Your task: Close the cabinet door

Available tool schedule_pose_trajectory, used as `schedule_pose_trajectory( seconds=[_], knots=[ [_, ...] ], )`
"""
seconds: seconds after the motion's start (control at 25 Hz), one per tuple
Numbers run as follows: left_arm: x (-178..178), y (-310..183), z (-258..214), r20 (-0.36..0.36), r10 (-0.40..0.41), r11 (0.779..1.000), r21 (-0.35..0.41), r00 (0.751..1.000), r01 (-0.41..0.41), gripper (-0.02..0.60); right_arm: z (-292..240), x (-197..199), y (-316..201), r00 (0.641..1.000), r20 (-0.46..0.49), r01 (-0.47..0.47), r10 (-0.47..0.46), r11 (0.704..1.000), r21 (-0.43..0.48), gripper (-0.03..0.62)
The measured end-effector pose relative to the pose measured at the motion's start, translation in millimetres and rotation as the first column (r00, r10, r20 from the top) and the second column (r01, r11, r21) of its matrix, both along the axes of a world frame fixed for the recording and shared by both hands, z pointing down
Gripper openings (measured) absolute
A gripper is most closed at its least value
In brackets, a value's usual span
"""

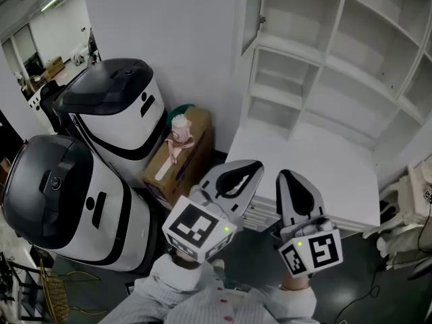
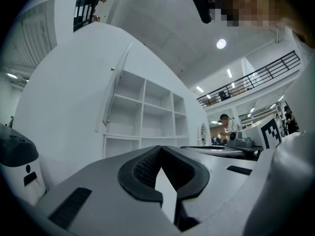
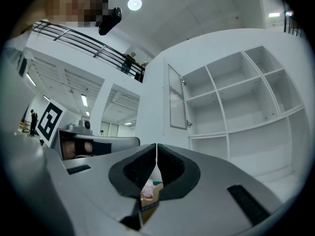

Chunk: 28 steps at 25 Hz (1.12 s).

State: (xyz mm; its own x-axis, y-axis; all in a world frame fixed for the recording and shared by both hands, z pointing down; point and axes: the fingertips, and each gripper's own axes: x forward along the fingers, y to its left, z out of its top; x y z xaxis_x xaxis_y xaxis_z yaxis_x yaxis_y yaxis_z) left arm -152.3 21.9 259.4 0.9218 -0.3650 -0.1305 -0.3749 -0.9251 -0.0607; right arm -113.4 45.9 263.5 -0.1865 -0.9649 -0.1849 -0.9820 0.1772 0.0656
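White shelving filled the view ahead: the cabinet (image 1: 337, 59) stood with its compartments bare, and the cabinet door (image 1: 252, 9) hung swung wide at its upper left, apparently hinged on the cabinet's left side and standing out close to the wall. My left hand-held gripper (image 1: 251, 170) had its jaws pressed together on nothing, and my right hand-held gripper (image 1: 286, 178) was closed and empty in the same way. Both sat low in front of me, side by side, aimed toward the cabinet and well apart from the door. A cardboard box (image 1: 179, 160) and two white-and-black machines (image 1: 115, 113) stood off to the left, clear of the path. I judged this to be the approach, with the door not yet touched. The next move called for raising one hand-held gripper to the door's free edge, getting behind its outer face, and pushing it round toward the shelves until it sat flush. Closed jaws would serve for that push.
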Motion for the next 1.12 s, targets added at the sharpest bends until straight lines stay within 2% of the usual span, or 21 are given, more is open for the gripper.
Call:
schedule_pose_trajectory(
  seconds=[0.4, 0.56, 0.8, 1.12],
  knots=[
    [0.3, -43.5, 8.8, 0.003, 0.004, 1.000, -0.012, 1.000, -0.004, 0.011, 3.5, 12.5, -44.9, 0.999, 0.039, -0.021, 0.021, 1.000, 0.008, 0.017],
    [10.5, -62.1, 11.1, 0.007, 0.002, 1.000, -0.018, 1.000, -0.002, 0.011, 8.4, 23.9, -62.1, 0.999, 0.045, -0.023, 0.023, 1.000, -0.003, 0.017],
    [46.4, -96.4, 14.6, 0.006, -0.007, 1.000, -0.029, 1.000, 0.007, 0.011, 10.4, 56.7, -97.4, 0.999, 0.033, -0.006, 0.006, 1.000, -0.011, 0.017],
    [111.4, -154.8, 9.9, -0.002, -0.062, 0.997, -0.044, 0.998, 0.062, 0.011, 3.3, 121.3, -157.5, 0.999, 0.012, 0.041, -0.040, 0.999, -0.027, 0.017]
  ],
)
